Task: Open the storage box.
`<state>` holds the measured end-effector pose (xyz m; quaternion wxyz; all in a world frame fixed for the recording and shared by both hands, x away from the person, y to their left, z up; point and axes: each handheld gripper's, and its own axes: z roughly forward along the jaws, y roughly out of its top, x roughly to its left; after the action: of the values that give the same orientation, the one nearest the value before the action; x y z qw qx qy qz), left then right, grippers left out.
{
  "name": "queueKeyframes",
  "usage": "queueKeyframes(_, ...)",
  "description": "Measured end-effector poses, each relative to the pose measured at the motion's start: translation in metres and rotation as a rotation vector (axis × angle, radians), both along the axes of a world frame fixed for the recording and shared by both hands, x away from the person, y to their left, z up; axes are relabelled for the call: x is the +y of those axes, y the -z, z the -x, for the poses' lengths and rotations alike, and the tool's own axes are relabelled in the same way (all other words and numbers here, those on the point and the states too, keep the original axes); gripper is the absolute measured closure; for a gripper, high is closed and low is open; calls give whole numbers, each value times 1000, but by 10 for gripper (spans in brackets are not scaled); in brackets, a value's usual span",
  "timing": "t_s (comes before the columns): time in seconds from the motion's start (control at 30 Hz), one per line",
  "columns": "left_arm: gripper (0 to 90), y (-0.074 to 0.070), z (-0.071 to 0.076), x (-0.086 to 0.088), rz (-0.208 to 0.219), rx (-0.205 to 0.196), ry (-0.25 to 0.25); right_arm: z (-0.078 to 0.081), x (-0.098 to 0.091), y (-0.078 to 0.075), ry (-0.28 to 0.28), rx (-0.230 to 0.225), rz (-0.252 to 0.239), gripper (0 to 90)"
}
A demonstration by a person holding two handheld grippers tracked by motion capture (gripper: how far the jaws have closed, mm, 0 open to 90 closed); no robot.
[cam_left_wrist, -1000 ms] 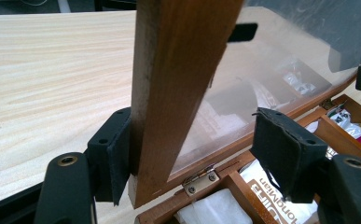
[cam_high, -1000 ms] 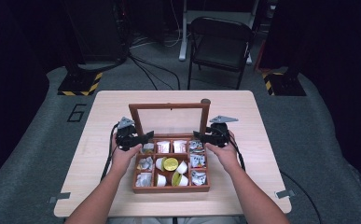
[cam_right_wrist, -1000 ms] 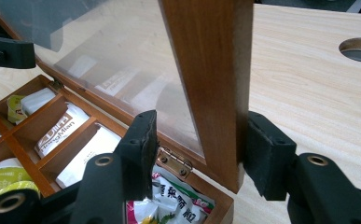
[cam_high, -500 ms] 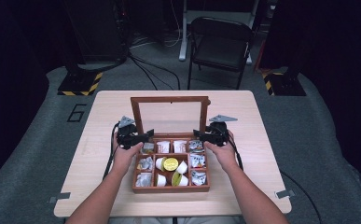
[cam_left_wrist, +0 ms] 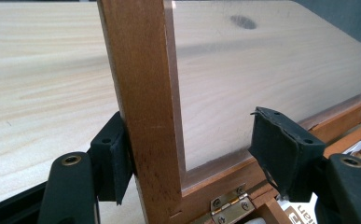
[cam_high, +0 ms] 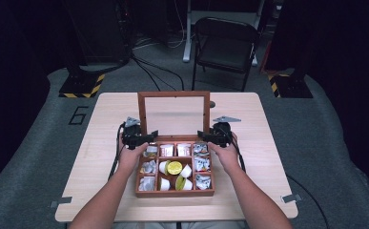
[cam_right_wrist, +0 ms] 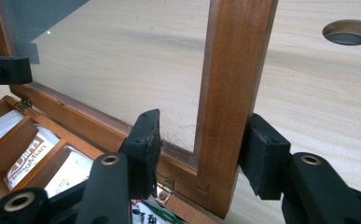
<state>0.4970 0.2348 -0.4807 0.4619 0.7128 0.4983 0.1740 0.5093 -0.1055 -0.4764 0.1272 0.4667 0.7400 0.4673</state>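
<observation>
Wooden box [cam_high: 174, 192], lid [cam_high: 174, 94] upright, tongs [cam_high: 141, 139] flanking

The high view looked forward and down from above the person's side onto the whole bench [cam_high: 249, 124]. Each gripper view sat very close, looking along its own jaws at one side post of the raised lid [cam_high: 174, 113]. All three shared that lid [cam_left_wrist: 145, 93] [cam_right_wrist: 229, 93].
</observation>
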Motion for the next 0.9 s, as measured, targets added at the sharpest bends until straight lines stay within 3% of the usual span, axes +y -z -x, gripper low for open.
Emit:
queueKeyframes(0.37, 330, 2, -5, 3, 18, 31, 5, -5, 0, 1, 7, 31, -7, 506)
queueKeyframes(0.9, 327, 12, -14, 8, 110, 116, -10, -13, -3, 9, 36, 110, -62, 490)
